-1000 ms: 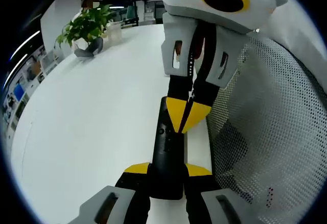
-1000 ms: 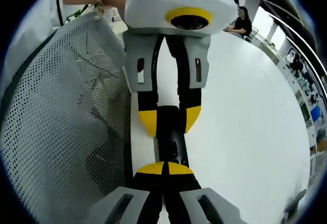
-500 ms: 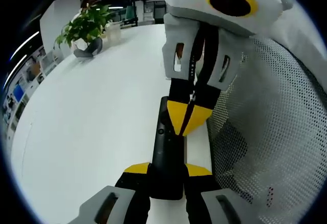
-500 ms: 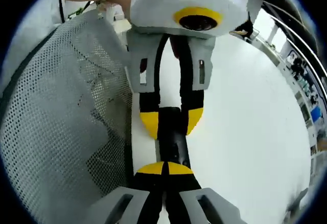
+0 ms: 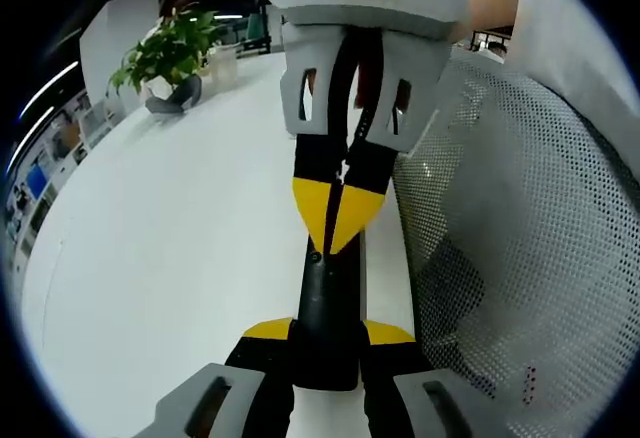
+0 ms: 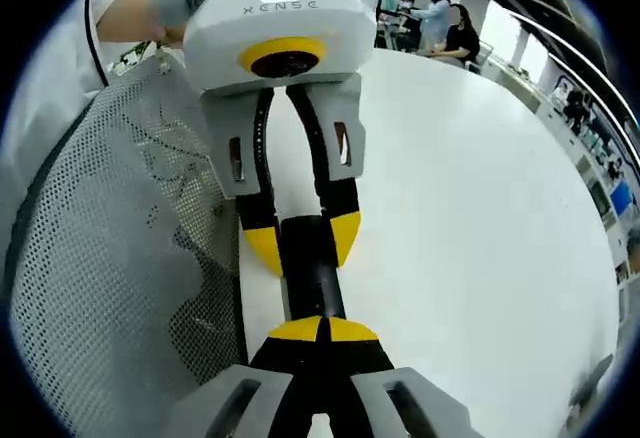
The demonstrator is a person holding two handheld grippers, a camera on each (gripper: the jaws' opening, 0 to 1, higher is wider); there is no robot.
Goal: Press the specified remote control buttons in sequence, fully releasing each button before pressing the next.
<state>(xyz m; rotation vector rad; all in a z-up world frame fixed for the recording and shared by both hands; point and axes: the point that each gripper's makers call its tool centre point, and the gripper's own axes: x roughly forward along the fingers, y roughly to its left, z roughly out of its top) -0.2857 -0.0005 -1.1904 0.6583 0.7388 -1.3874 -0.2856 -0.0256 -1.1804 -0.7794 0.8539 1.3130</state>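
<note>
My left claw (image 5: 328,333) steadies the remote control (image 5: 325,308); my right claw (image 5: 335,220) does the pressing.

To press well, I would bring the closed yellow tips straight down on one button, then lift fully clear before the next (I cannot tell which button lies under them). The left claw is clamped on the remote's near end, above the white tabletop (image 5: 180,228) beside a mesh chair back (image 5: 520,258). In the right gripper view the remote (image 6: 308,258) runs from my own shut tips (image 6: 320,330) toward the left claw (image 6: 303,243) gripping its far end.
</note>
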